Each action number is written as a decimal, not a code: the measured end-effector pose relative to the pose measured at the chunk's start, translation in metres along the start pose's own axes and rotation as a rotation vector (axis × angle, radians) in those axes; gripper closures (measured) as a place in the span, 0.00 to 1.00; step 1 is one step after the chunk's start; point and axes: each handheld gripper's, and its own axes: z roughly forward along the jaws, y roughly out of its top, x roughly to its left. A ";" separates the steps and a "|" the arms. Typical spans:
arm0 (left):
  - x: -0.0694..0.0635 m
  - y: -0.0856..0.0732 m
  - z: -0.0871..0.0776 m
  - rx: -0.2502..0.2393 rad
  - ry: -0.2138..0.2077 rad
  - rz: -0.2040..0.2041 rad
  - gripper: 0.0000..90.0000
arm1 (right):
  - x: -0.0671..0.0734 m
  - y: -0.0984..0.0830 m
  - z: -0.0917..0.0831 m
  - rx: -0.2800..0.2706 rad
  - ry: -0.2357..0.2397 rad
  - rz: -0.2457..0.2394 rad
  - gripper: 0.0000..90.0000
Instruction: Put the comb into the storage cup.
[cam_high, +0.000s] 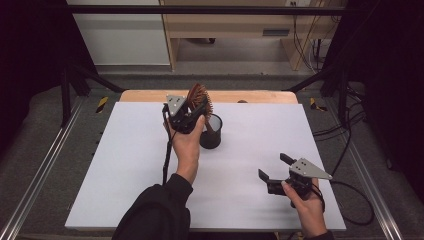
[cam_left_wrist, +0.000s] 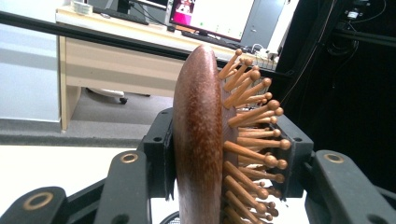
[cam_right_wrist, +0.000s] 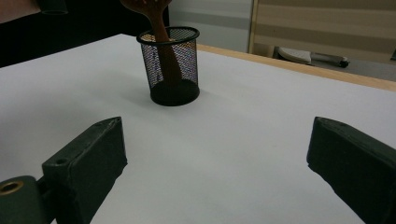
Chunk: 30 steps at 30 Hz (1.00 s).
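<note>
Wooden hairbrush (cam_left_wrist: 198, 140): dark brown back, round-tipped wooden pins; clamped at its head between the jaws of the left gripper (cam_high: 186, 116); handle reaches down into the cup
Left gripper: closed on the hairbrush, held above the cup near the far edge of the table (cam_high: 125, 165)
Mesh cup (cam_right_wrist: 169, 65): black wire, upright, near the middle of the table's far edge; brush handle leans inside it
Right gripper (cam_high: 280, 172): jaws wide apart with nothing between them, near the front right corner of the table
Table: white top, wooden strip along the far edge
Writing: none legible; the monitor (cam_left_wrist: 210, 16) beyond the table is too blurred to read
</note>
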 end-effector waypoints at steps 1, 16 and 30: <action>0.000 -0.001 0.000 0.000 0.002 0.001 0.56 | 0.000 0.000 0.000 -0.001 0.000 0.000 0.06; 0.001 -0.011 0.004 0.007 0.013 0.008 0.56 | 0.000 0.000 0.001 0.004 0.003 -0.009 0.06; 0.000 -0.014 0.002 0.002 0.022 0.014 0.55 | 0.001 0.000 0.001 0.004 0.005 -0.010 0.06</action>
